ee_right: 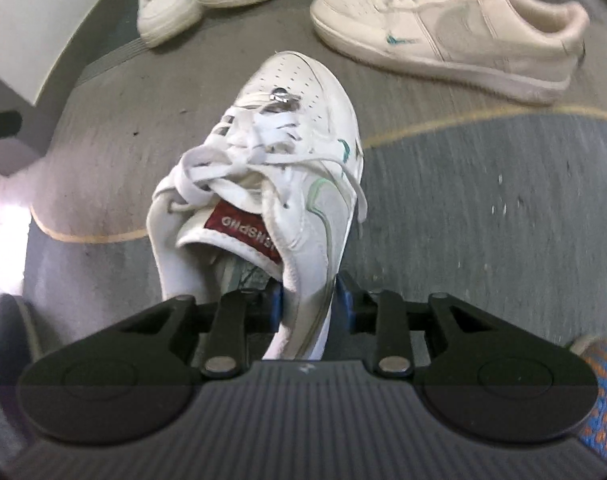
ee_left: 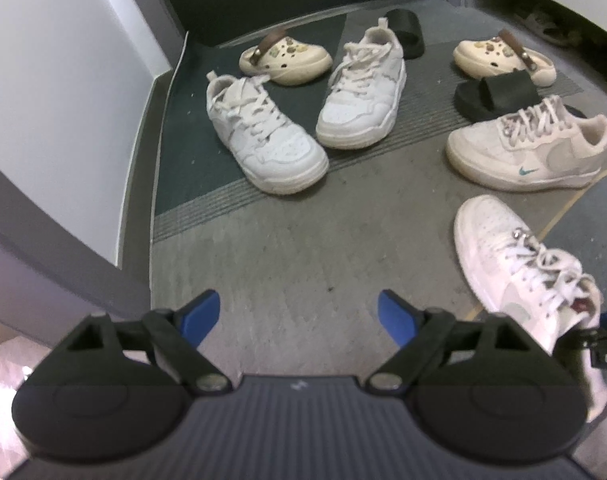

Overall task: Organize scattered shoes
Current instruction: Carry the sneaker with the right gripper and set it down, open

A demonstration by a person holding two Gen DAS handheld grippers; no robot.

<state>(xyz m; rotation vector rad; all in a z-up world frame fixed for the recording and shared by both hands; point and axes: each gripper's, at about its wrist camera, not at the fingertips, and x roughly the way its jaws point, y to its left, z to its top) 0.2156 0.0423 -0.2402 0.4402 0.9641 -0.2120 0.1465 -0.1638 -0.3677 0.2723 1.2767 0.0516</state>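
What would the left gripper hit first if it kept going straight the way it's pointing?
Probably bare grey carpet. The open left gripper holds nothing, and no shoe lies between its fingers; the white sneakers sit farther ahead, though depth is uncertain.

Left tool [ee_left: 299, 320] over bare floor [ee_left: 287, 248], nothing between its fingers. Ahead-left: two sneakers side by side, left sneaker [ee_left: 263, 136] and middle sneaker [ee_left: 363, 92], both partly on the mat [ee_left: 183, 160]. Behind them a clog [ee_left: 284, 59] and a slide [ee_left: 407, 34]. Ahead-right: second clog [ee_left: 503, 58], second slide [ee_left: 499, 94] just before it, side-on sneaker [ee_left: 531, 148] nearer still. Right tool [ee_right: 307, 304] holds the held sneaker [ee_right: 287, 168] by its collar, toe pointing away; wall [ee_left: 63, 92] far left.
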